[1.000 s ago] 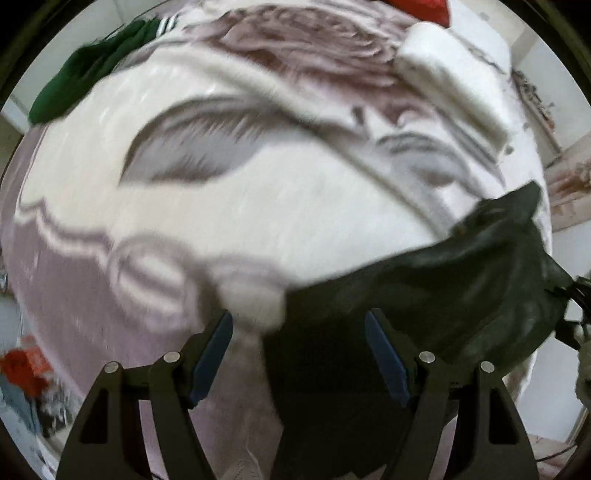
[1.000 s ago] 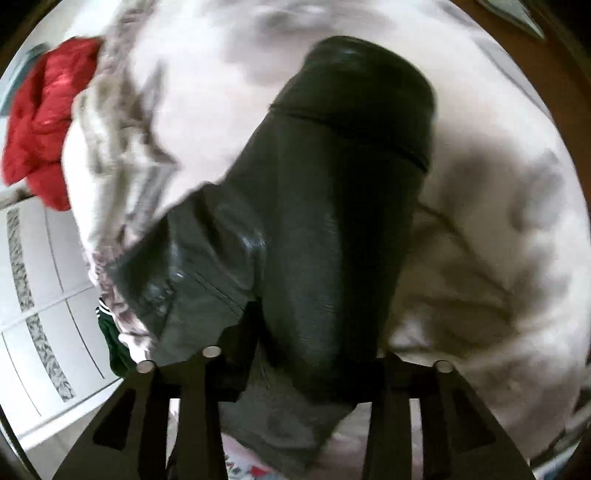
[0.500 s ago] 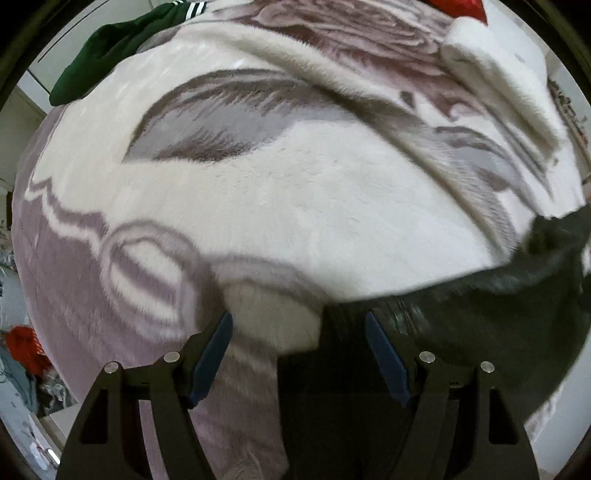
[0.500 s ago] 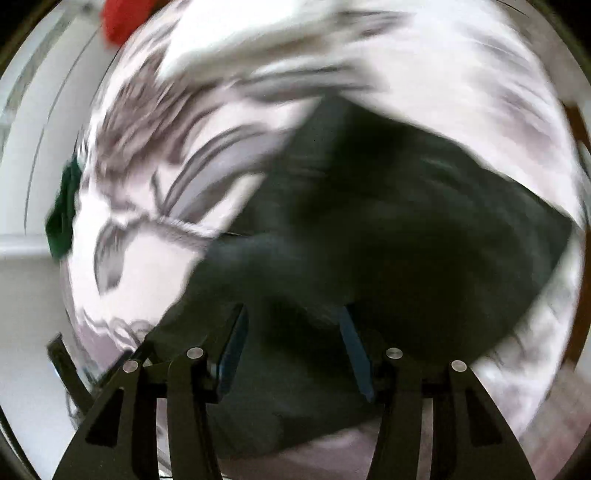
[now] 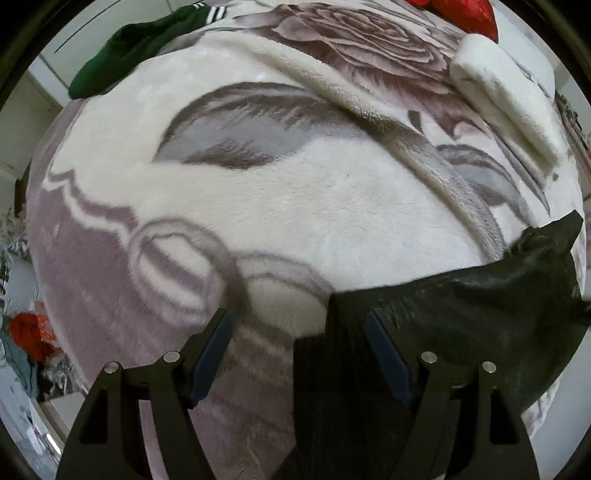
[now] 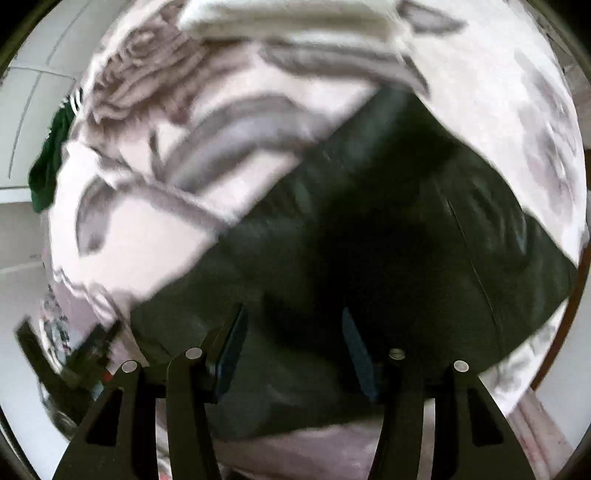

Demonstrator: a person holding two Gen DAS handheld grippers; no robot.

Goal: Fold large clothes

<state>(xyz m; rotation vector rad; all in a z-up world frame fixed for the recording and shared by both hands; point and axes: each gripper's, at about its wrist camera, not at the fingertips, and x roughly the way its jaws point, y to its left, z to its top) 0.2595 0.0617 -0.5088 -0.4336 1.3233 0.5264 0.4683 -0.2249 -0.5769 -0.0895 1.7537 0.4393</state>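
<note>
1. Work surface: a plush cream and mauve blanket with a rose print covers the whole bed. A folded cream fleece bundle lies at its far right. A dark green garment with white stripes and a red garment lie at its far edge.
2. Workpiece: the black, glossy, leather-like jacket lies spread on the blanket, on the near right side. It is judged heavy and fairly stiff, with a slick face; it should hold broad creases but slide on the plush. Take hold at a seam or the ribbed hem, not on the smooth panel.
3. Left gripper: jaws spread wide, empty, straddling the jacket's near edge.
4. Right gripper: jaws apart, holding nothing, above the jacket; the view is blurred.
</note>
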